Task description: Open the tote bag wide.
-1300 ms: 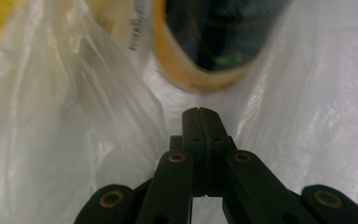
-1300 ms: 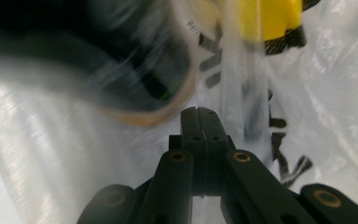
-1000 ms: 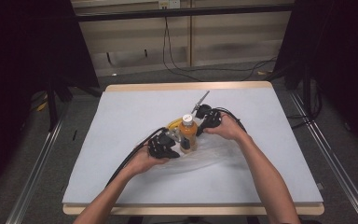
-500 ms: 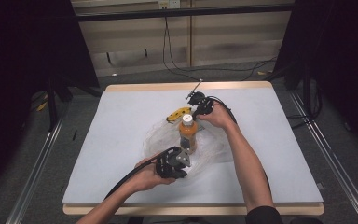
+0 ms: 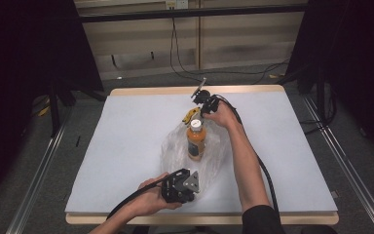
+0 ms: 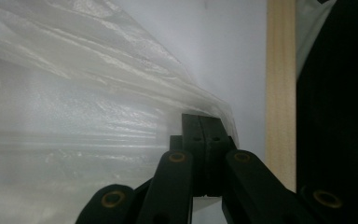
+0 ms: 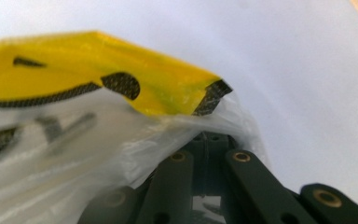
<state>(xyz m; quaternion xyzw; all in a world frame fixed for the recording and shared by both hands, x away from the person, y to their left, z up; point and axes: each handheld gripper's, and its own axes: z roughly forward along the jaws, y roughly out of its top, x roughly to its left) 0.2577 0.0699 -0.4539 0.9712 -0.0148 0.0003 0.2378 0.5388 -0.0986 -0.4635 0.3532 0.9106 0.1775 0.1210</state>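
Stretching the clear plastic bag (image 5: 175, 151) across the worktop (image 5: 126, 136), I am clamping its near edge in the left gripper (image 5: 191, 187) and its yellow-printed far edge in the right gripper (image 5: 200, 105), the orange bottle (image 5: 196, 141) lying inside.

A pale-topped bench (image 5: 126, 146) with a wooden edge carries a clear plastic bag (image 5: 173, 151), which lies flat near its middle.

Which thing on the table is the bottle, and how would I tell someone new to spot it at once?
On the pale table, look to the middle, where a clear plastic bag is stretched between the left gripper and right gripper. The bottle lies inside it: orange body, white cap, unlike the flat yellow piece beside its cap.
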